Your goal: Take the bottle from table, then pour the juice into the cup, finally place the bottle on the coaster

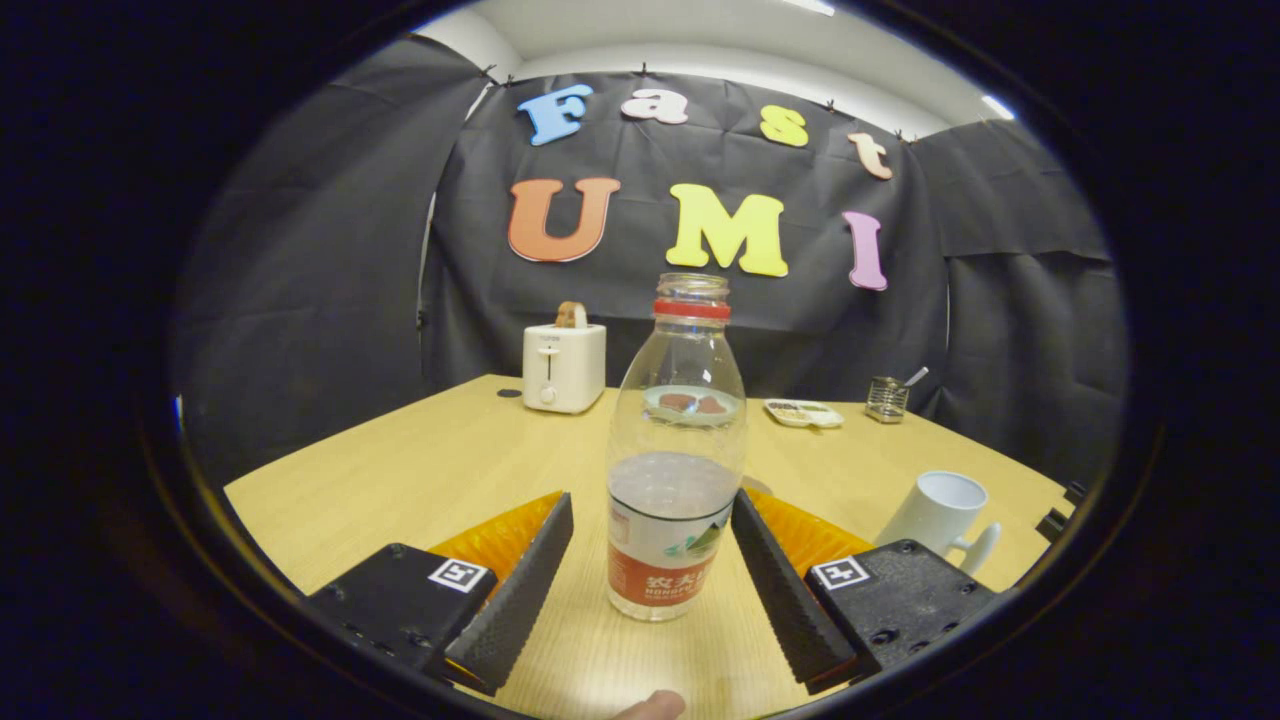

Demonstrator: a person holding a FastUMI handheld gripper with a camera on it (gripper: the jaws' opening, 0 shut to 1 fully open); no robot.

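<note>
We count one bottle (676, 450), one cup (940, 512), one toaster (564, 366), one plate (693, 404), one small tray (803, 412) and one little wire holder (886, 398). The bottle is clear plastic with no cap on, a red ring (692, 309) round its neck and a red and white label low down. It stands upright on the table (420, 470), and it is partly full of clear liquid. The gripper (652, 522) is open wide, with one finger on each side of the bottle. The bottle is right between the two fingers (520, 590). The finger on the right looks very close to the bottle's side, but we cannot tell if it touches. The finger on the left has a gap of bare table next to it. So the claw is not squeezing anything. Down near the bottom, between the fingers, we see the tip of a person's finger (652, 706). The white cup sits on the table off to the right, just past the right finger, and it looks a bit tilted. The white toaster stands far back on the left with a slice of bread (571, 315) poking out of the top. The plate is behind the bottle, and we see it through the clear plastic, with dark brown bits on it. The small tray and the wire holder sit far back on the right. The table is light yellow wood. Black cloth (330, 250) hangs all around it as the walls, and above that we see a white ceiling (700, 40) with lights.
</note>
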